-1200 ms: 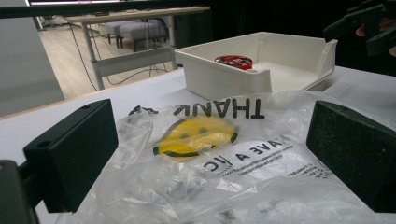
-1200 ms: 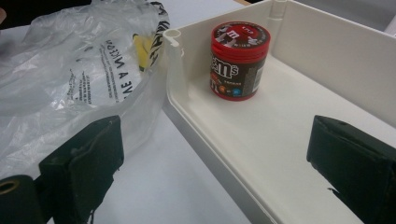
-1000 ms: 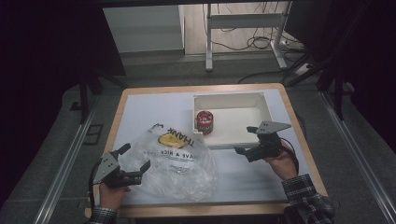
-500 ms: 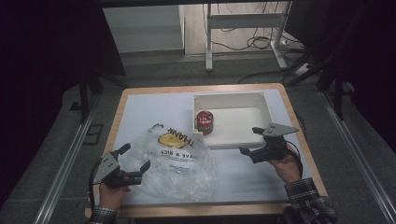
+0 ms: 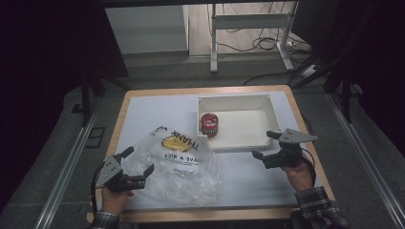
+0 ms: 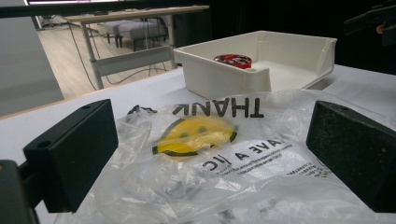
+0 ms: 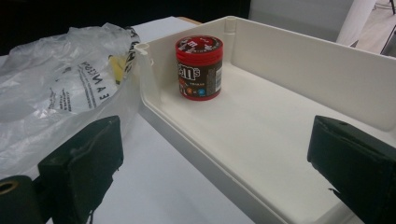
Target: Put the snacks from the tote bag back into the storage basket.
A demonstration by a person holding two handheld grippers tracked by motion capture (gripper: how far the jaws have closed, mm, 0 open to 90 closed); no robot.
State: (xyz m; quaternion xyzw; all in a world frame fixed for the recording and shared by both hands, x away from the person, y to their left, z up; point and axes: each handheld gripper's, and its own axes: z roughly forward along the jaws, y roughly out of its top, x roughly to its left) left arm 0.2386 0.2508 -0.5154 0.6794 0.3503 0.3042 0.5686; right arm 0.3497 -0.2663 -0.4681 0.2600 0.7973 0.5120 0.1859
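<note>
Nearest the person, the left gripper rests at the near-left edge of the clear plastic bag, its jaws spread wide with the crumpled film lying between and just ahead of them but not pinched; in the left gripper view the black pads stand well apart on either side of the bag's yellow smiley face. The bag lies flat and slack on the white table, its long axis running from near-right to far-left, and its handle end appears to point toward the far left, though the folds make the mouth hard to trace. To the right, the right gripper hovers just beside the near wall of the white tray, jaws also wide apart and holding nothing, aimed toward the far left at the red candy jar. The jar stands upright in the tray's far-left corner, lid up, its axis vertical, close to the tray walls. The work appears to be at its approach stage: neither thing is yet held. The next move probably calls for the right gripper to reach over the tray wall and close on the jar's sides, while the left pinches the bag's film to lift and open it.
</note>
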